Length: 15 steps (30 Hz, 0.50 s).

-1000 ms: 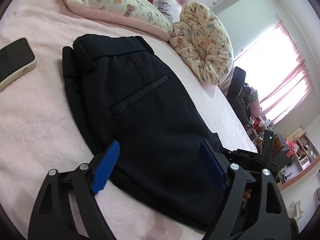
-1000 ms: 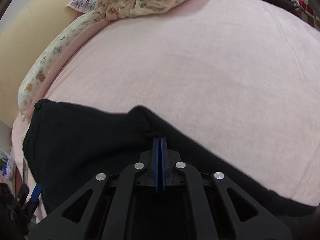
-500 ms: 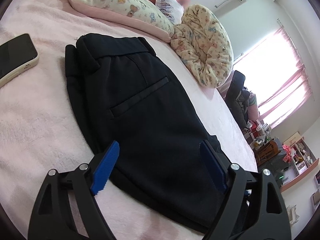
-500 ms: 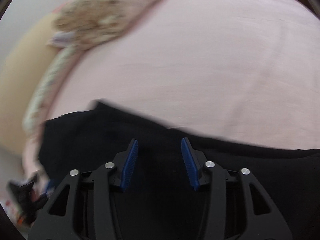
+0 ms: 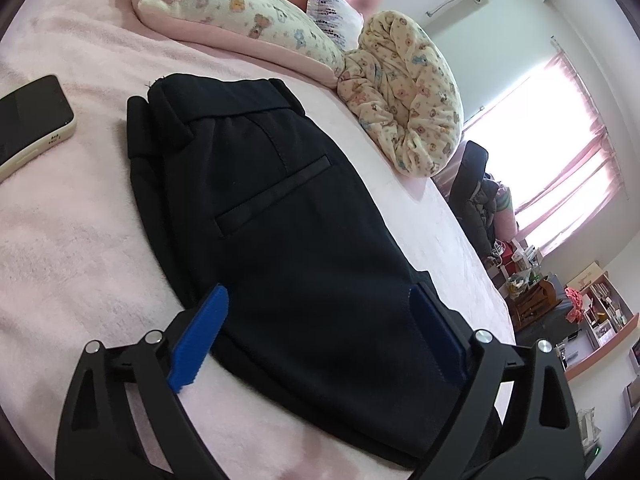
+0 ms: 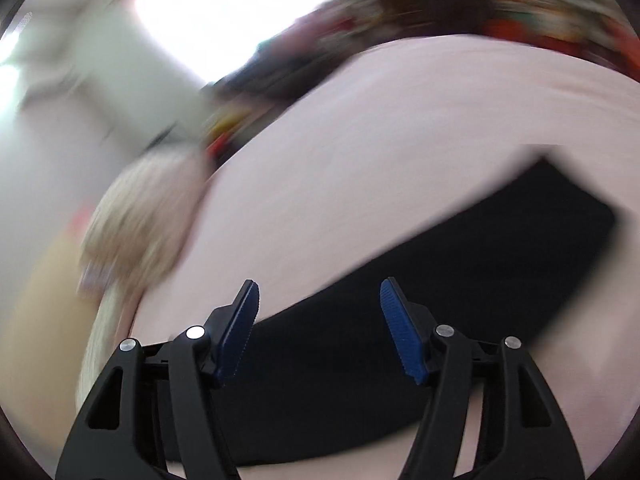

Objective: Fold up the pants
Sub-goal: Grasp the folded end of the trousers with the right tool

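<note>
Lying flat: the black pants [image 5: 288,216] rest on the pink bed [image 5: 68,248], folded into a long narrow shape with the waistband toward the pillows and a welt pocket facing up.
Pants in the right wrist view: a dark band [image 6: 460,280] runs across the bed below and beyond the fingers; the picture is smeared with motion blur, so edges are soft.
Left gripper [image 5: 316,336]: its blue fingers [image 5: 200,340] are spread wide, one over the bed just beside the pants' near edge, the other over the black cloth; nothing is between them but the pants' lower part lying under them. Whether they touch the cloth cannot be told.
Right gripper [image 6: 318,328]: blue fingers [image 6: 400,332] stand apart, holding nothing, above the dark cloth.
Phone [image 5: 28,120]: lies on the bed beside the pants' waistband end, apart from them, screen up.
Long pillow [image 5: 236,12]: printed with small bears, beyond the waistband of the pants, at the head of the bed.
Rolled blanket [image 5: 408,96]: same pale print, bunched beside the pillow, past the pants' far edge.
Window [image 5: 560,152]: bright, with pink curtains, well beyond the pants and across the room.
</note>
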{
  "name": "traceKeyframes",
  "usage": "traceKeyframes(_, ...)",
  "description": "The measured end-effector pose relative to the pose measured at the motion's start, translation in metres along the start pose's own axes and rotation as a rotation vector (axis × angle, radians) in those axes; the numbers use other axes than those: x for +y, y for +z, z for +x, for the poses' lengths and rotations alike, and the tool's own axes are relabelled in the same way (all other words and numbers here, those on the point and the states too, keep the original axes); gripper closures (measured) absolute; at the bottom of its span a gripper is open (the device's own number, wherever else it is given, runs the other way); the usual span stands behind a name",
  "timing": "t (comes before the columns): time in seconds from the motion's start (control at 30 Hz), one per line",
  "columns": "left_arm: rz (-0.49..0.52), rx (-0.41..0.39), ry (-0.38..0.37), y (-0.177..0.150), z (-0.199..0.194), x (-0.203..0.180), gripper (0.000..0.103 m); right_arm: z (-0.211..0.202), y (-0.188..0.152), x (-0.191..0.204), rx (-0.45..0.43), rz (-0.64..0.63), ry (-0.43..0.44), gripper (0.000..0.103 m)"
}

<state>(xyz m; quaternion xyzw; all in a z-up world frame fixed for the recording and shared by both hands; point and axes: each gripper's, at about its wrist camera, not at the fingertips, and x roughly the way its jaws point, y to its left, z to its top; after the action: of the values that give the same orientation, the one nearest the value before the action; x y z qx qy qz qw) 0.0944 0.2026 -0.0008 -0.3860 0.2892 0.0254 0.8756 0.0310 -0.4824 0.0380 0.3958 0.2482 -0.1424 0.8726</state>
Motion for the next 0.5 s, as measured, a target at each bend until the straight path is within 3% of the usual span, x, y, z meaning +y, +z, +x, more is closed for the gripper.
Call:
traceKeyframes(0.1,0.003,0.0,-0.003,0.001,0.0,0.001,0.011,-0.03,0.014,-0.073,-0.059,0.232,-0.134,0.042)
traceKeyframes(0.2,0.011,-0.006,0.007,0.001,0.002,0.001,0.011,-0.035,0.016,-0.111,-0.057,0.297,-0.253,0.046)
traceKeyframes(0.4,0.052,-0.022,0.044,-0.005,0.004,-0.006,0.009,-0.024,0.02,-0.151,-0.046,0.358,-0.258,0.056)
traceKeyframes(0.5,0.063,-0.028,0.054,-0.005,0.005,-0.007,0.008,-0.025,0.017,-0.161,-0.029,0.352,-0.281,0.056)
